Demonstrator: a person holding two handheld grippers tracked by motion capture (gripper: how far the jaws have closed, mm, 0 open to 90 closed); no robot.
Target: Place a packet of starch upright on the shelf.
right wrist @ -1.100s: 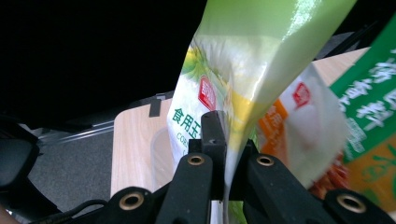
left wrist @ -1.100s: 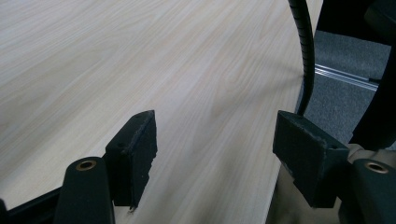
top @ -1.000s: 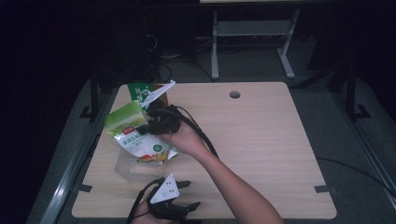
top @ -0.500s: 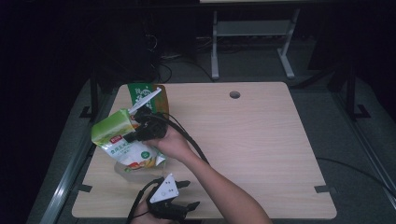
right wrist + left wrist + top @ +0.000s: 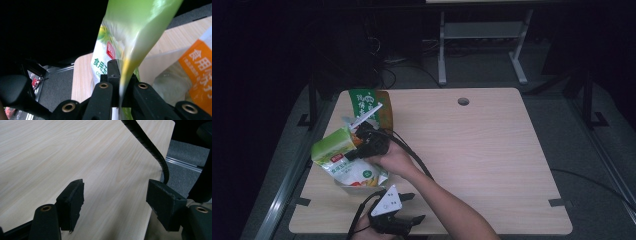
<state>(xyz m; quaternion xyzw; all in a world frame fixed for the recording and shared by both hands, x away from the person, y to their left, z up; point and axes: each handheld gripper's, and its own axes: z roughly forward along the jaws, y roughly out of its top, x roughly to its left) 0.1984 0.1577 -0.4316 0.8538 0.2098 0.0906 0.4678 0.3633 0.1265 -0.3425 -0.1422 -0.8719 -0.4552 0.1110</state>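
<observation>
The right claw (image 5: 357,145) is squeezed tight on the edge of a green pouch (image 5: 332,145). In the right gripper view the two black jaws pinch the thin green edge of the pouch (image 5: 125,50) between them, and the pouch hangs up and away from the claw (image 5: 120,92). There is red and green writing on its white part.

In the high view the green pouch sits at the left side of the wooden counter (image 5: 492,150), close to the left edge. It is held just above a white and green bag (image 5: 354,172) with pictures of food on it. That bag lies on the counter right under it. Behind them stands a green and brown bag (image 5: 372,107), upright, near the far left corner. In the right gripper view an orange and white bag (image 5: 197,75) shows at the right.

The left claw (image 5: 409,207) rests low at the near edge of the counter, with a grey plate on top. Its jaws stand wide apart with nothing between them. In the left gripper view you see bare wood (image 5: 100,157) between the claw's (image 5: 115,195) two black pads, and a black cable (image 5: 147,145) curls across the top.
</observation>
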